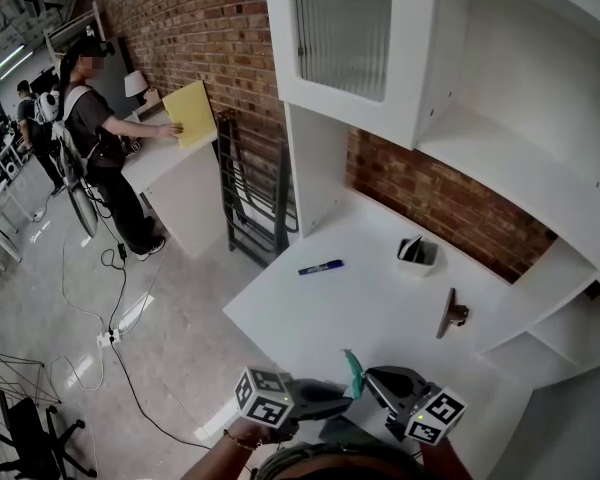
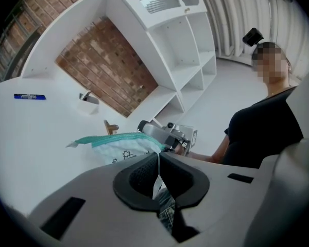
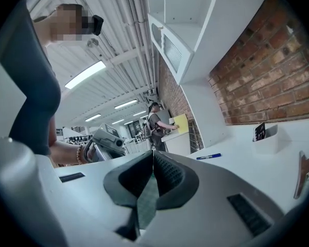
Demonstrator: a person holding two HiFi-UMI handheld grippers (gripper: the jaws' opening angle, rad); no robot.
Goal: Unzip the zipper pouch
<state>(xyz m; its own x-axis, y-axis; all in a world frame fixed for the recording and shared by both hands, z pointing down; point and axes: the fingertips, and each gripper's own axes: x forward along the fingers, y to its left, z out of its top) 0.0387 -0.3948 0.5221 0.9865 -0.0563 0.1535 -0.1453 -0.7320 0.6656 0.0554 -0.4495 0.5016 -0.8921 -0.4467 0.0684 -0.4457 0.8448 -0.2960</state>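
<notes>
Head view: we hold pouch (image 1: 353,373) btwn both claws; left claw (image 2: 158,157) clamped on its fabric as anchor; right claw (image 3: 153,156) pinched on teal edge (image 3: 148,199), prob. to pull zip open.

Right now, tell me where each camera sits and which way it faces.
Head view: on the person's head, looking steeply down at the white desk; left gripper and right gripper show at the bottom, both shut on the zipper pouch.
Left gripper view: rides the left gripper, faces across the zipper pouch to the right gripper; the person's torso shows.
Right gripper view: rides the right gripper, faces the left gripper; the person's left wrist shows.
Shared: all three show the blue marker.
</notes>
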